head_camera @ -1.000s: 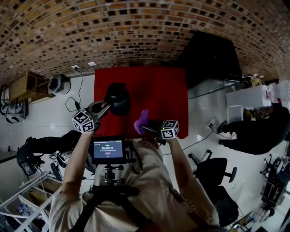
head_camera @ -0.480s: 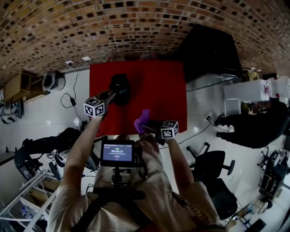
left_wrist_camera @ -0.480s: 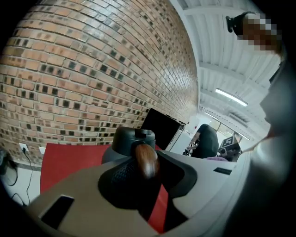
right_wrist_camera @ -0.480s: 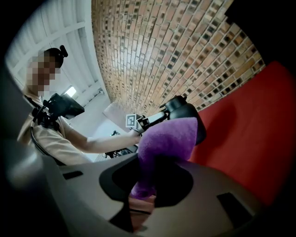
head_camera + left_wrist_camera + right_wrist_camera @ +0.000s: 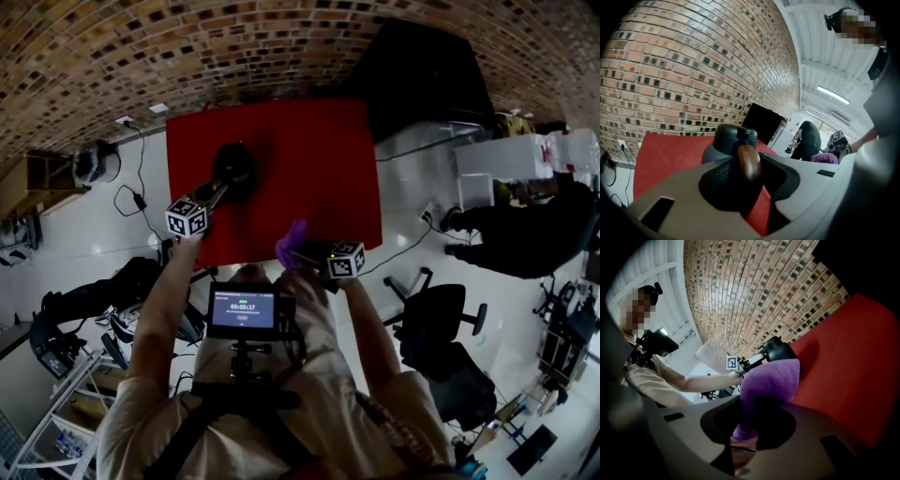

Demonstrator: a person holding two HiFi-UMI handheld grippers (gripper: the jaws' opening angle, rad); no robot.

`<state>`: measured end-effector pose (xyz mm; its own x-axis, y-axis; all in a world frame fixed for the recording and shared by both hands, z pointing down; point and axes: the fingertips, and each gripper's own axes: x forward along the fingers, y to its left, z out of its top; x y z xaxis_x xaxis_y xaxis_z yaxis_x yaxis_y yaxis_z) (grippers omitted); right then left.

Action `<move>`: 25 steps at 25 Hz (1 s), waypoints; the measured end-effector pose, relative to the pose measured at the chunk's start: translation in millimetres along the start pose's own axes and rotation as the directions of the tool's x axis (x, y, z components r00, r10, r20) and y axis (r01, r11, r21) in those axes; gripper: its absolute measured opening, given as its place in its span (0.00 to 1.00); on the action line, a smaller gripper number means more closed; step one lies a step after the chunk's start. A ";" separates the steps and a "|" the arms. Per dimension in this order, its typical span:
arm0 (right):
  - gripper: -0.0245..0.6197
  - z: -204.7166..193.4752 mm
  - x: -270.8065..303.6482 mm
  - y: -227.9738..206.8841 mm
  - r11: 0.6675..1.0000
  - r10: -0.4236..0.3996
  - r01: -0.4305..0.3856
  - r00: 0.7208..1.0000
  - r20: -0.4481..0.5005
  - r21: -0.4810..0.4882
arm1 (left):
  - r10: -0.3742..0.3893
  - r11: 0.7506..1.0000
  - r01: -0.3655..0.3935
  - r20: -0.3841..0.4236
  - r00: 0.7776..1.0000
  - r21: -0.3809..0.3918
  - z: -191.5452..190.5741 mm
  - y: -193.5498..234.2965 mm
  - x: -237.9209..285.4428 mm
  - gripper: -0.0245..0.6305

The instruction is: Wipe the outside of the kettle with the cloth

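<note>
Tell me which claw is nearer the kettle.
Left. The left claw grips the kettle by its handle. The right claw, holding the cloth, is by the table's near edge, clear of the kettle.

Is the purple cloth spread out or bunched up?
Bunched up: the cloth sticks out as a rounded wad from the right gripper, whose jaws pinch one end.

left gripper point(image 5: 223, 187): sunk, arm stretched further out | black brown-handled kettle point(image 5: 234, 161) in its jaws: lower, closer to red tabletop point(image 5: 319, 159)
</note>
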<state>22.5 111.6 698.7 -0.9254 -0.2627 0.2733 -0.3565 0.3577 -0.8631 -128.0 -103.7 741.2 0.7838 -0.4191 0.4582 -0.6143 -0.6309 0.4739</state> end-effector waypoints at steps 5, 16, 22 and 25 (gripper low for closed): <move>0.18 -4.3 1.5 -10.2 0.998 -0.059 0.059 0.998 -0.001 -0.003 | -0.004 0.999 0.007 -0.072 0.997 0.047 -38.4 -13.7 -15.5 0.20; 0.18 -0.8 12.9 -51.7 0.959 -0.284 0.285 0.958 -0.048 0.011 | 0.249 0.960 -0.255 -0.065 0.966 -0.118 -98.8 -4.9 -73.7 0.41; 0.19 7.9 19.8 -64.7 0.939 -0.345 0.345 0.938 -0.037 -0.012 | 0.300 0.938 -0.286 0.044 0.953 -0.196 -101.7 -18.9 -126.1 0.41; 0.19 16.1 18.2 -76.2 0.921 -0.390 0.390 0.920 -0.027 -0.012 | 0.351 0.908 -0.301 0.134 0.927 -0.292 -94.4 -16.2 -152.5 0.42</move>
<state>35.0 65.1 762.7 -0.7161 -0.3573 0.5997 -0.6906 0.2375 -0.6831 -246.2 32.0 734.6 0.5232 -0.6973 0.4899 -0.8201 -0.2556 0.5120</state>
